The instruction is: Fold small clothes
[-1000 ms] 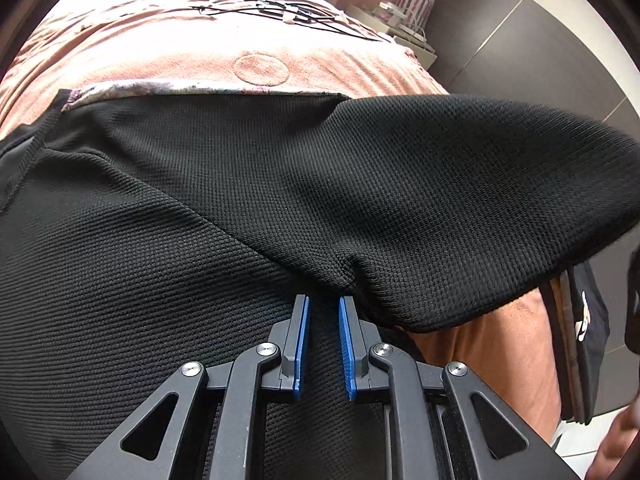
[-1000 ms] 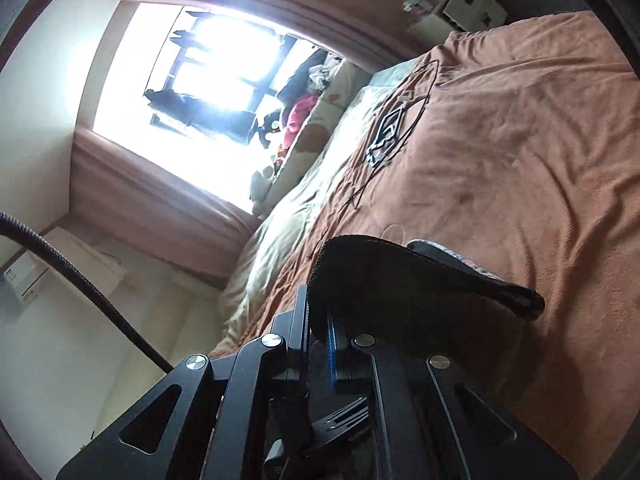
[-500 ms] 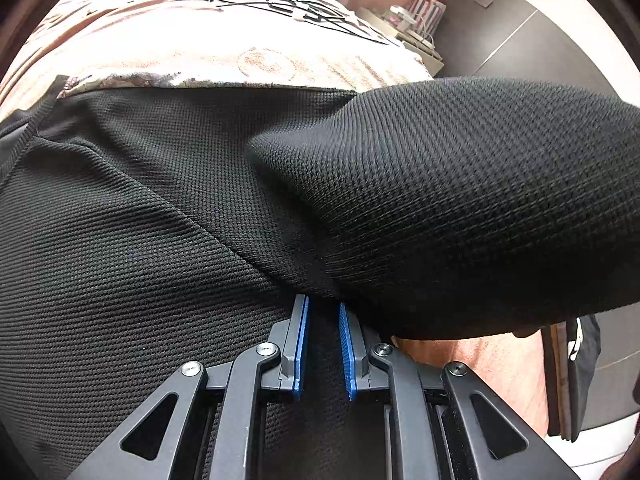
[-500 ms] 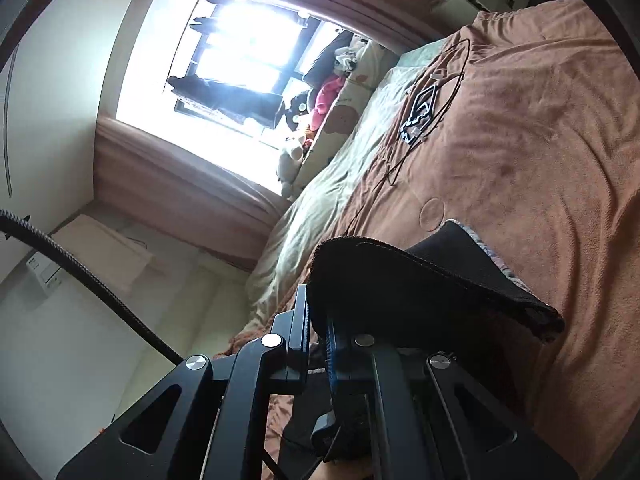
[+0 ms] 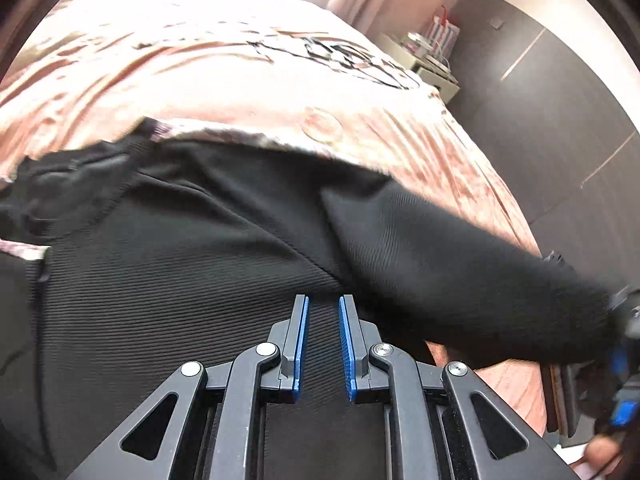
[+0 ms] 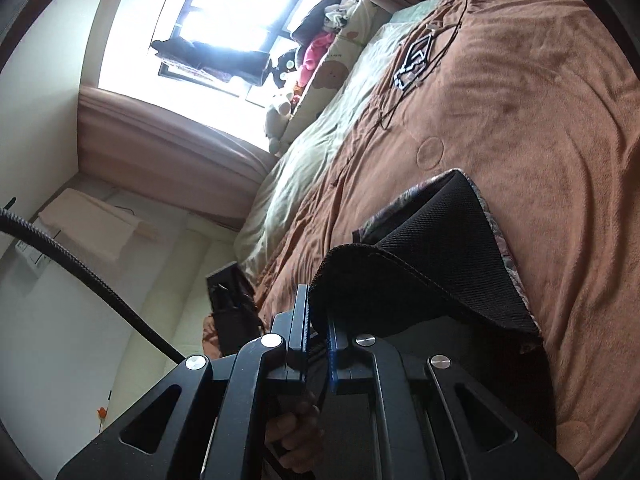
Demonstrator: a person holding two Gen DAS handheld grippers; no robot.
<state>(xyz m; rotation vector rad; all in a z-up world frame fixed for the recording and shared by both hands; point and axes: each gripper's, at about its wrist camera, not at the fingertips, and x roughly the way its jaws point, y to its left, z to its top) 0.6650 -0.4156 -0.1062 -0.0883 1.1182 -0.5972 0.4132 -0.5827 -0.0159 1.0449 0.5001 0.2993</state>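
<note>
We record a bed covered by a brown fleece blanket (image 6: 532, 92), which fills the right of the right wrist view and looks washed out and pinkish in the left wrist view. At the head of the bed sit a pale green quilt (image 6: 320, 128) and a row of cushions and soft toys (image 6: 316, 52) below a bright window (image 6: 224, 8). On the blanket lies a black ribbed garment (image 5: 168, 280), spread over its near part, with a strip of patterned lining (image 5: 224, 138) showing along its far edge. We note that the left wrist view is motion-blurred. One corner of the garment is lifted off the bed as a curved flap (image 6: 432, 256). The right gripper (image 6: 318, 316) has its blue pads pressed together on the hem of that flap, pinching the cloth. In the left wrist view the same flap crosses to the right as a dark fold (image 5: 460, 280), ending at the right gripper at the frame edge. The left gripper (image 5: 323, 344) points down over the flat part of the garment, its pads a narrow gap apart; we see no cloth between them. A coiled black cable (image 6: 416, 52) rests farther up the blanket.
</note>
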